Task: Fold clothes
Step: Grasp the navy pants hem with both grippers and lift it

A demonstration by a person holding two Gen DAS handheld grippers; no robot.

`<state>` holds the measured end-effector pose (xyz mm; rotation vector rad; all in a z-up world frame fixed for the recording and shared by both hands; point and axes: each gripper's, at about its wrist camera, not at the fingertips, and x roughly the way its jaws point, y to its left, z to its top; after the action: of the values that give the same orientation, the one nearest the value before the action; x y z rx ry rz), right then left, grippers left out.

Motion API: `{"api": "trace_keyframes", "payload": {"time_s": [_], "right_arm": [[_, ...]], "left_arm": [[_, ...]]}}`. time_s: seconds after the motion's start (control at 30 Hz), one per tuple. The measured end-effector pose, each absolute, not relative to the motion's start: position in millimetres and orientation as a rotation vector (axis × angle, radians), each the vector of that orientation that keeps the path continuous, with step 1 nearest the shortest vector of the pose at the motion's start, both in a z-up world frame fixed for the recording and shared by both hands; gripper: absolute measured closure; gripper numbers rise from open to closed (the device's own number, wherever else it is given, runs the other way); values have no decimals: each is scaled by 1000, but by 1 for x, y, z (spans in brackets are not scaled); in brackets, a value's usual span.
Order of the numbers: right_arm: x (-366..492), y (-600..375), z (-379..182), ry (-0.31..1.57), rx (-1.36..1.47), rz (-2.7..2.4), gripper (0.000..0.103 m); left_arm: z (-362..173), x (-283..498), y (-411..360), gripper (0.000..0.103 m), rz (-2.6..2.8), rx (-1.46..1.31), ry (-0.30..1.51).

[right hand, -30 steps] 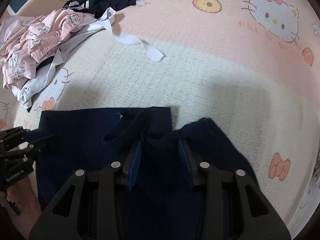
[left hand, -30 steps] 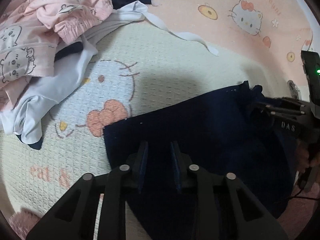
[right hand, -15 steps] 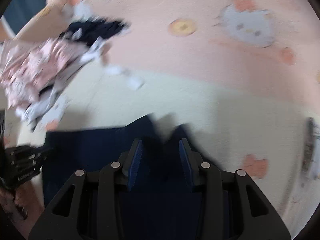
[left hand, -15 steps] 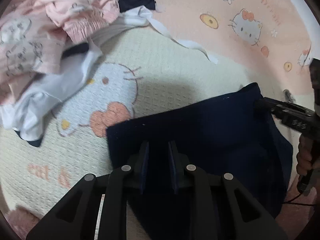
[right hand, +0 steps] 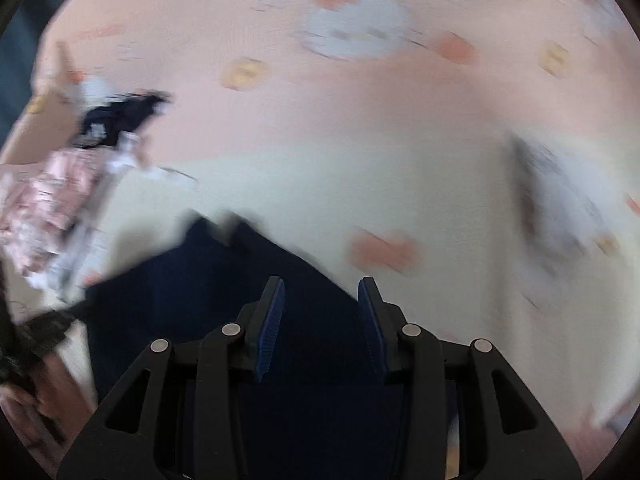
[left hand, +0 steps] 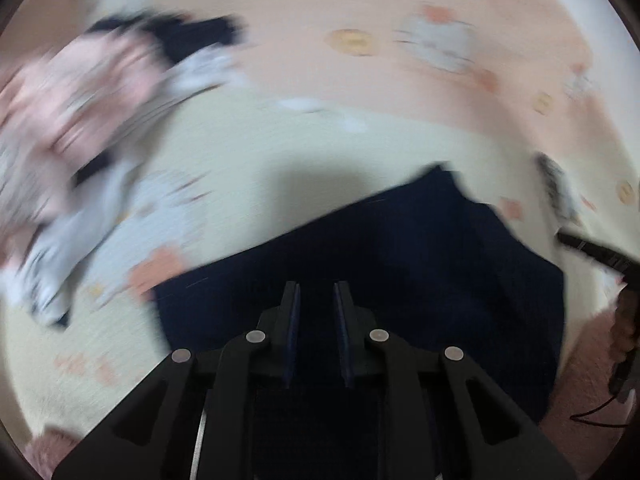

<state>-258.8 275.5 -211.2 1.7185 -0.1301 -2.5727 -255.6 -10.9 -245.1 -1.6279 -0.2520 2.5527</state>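
Navy garment (left hand: 400, 272) lay spread on the bed (left hand: 304, 152) near its front edge, open blanket beyond. Unfolded pile (left hand: 80, 92) sat far-left. Left gripper (left hand: 316, 300) jaws clenched cloth; right gripper (right hand: 320, 292) jaws stood released.

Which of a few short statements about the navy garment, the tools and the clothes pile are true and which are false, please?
1. The cloth in front of the left tool is a navy garment. True.
2. The clothes pile lies to the left of the navy garment. True.
3. The bed cover is plain grey. False: it is pink and cream with cartoon prints.
4. The right tool is outside the left wrist view. False: it shows at that view's right edge.
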Motion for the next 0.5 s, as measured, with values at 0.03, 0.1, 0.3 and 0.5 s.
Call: {"api": "trace_keyframes", "payload": {"time_s": [0.03,0.1,0.3,0.5], "right_arm": [[-251,292,-219,-151,1783,-2584,64],[-234,327,-234,-322,1889,-2562,64],[-204,356,-269,-581,1992,-2485,51],[-211,336,-270,-450,1928,-2476,46]], "left_arm": [[-242,-260,0,84,2533,-1601,-241],[-230,-271,25,84,2489,-1547,-216],[-221,-303,90,71,2376,-1535,-118],[-250,-314,113,71,2384,-1717,245]]}}
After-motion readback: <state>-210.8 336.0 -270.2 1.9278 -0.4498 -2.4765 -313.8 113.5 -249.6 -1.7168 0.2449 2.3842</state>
